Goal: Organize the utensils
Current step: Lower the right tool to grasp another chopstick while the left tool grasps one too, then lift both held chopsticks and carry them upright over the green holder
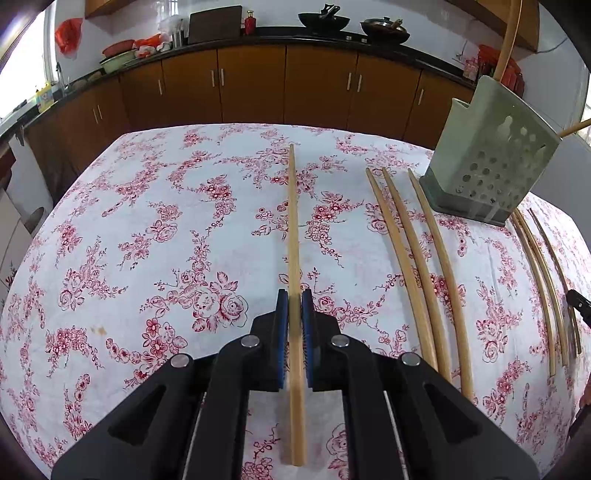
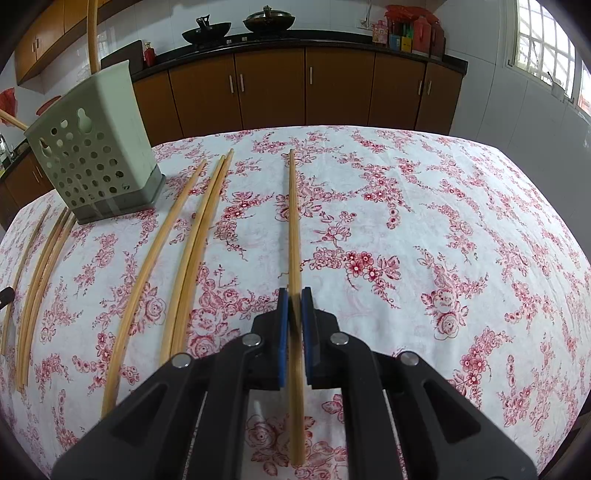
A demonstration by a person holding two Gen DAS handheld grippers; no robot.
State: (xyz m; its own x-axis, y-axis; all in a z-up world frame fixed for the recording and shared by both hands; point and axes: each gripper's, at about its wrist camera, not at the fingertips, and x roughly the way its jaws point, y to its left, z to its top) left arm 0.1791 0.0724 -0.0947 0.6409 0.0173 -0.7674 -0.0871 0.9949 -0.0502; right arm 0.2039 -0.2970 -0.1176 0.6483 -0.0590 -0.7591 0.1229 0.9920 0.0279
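My left gripper (image 1: 294,295) is shut on a wooden chopstick (image 1: 293,229) that points away from me over the floral tablecloth. My right gripper (image 2: 294,293) is shut on another wooden chopstick (image 2: 293,221), also pointing away. A pale green perforated utensil holder (image 1: 487,147) stands on the table, right of the left gripper and left of the right one (image 2: 92,144); chopsticks stick out of its top. Several loose chopsticks (image 1: 413,266) lie on the cloth between the two grippers, seen also in the right wrist view (image 2: 184,258).
The table (image 1: 147,240) has a white cloth with red flowers; its far edge faces brown kitchen cabinets (image 1: 251,85). Woks (image 1: 324,20) and bottles stand on the dark counter behind. A window (image 2: 546,44) is at the right.
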